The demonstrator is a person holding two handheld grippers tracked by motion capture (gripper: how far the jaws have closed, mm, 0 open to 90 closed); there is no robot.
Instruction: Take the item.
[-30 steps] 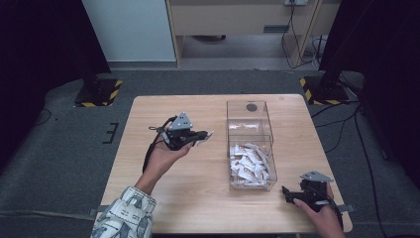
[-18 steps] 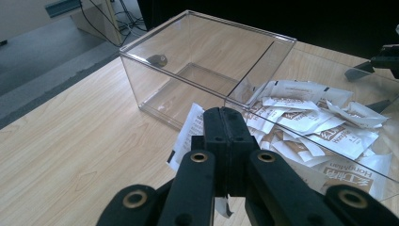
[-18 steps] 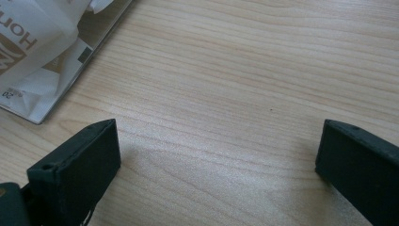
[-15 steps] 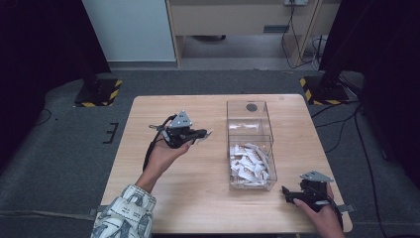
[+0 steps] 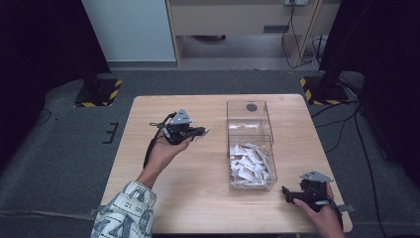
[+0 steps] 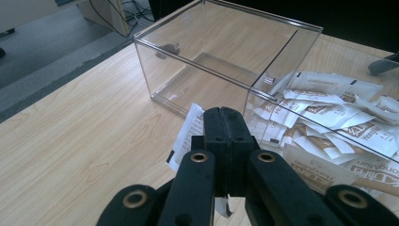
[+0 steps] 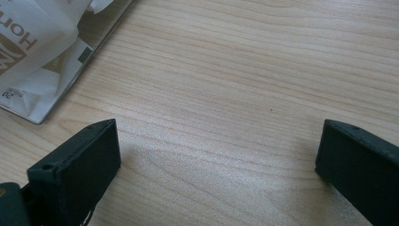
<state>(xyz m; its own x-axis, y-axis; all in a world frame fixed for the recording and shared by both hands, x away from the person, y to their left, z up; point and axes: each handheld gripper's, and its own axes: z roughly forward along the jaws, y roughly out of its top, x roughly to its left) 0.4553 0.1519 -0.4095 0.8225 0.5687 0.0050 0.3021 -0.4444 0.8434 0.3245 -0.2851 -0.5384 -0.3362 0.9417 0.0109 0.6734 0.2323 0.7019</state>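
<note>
My left gripper [image 5: 200,132] hovers over the table's left-middle, pointing toward the clear box [image 5: 250,103], and is shut on a white paper packet [image 5: 204,134]. In the left gripper view the packet [image 6: 186,135] sticks out to the left from between the closed jaws [image 6: 225,114]. The box has two compartments: the far one [image 6: 207,70] is bare, and the near one holds several white and brown packets [image 5: 249,161] [image 6: 329,117]. My right gripper [image 5: 288,191] lies low at the table's front right, open, with bare wood between its fingers [image 7: 219,146].
The box's near corner with packets [image 7: 33,61] lies just left of my right gripper. Wooden tabletop [image 5: 198,178] stretches open to the left and front of the box. A dark round mark [image 5: 251,106] sits at the box's far end. Stands with striped bases [image 5: 99,91] stand on the floor beyond.
</note>
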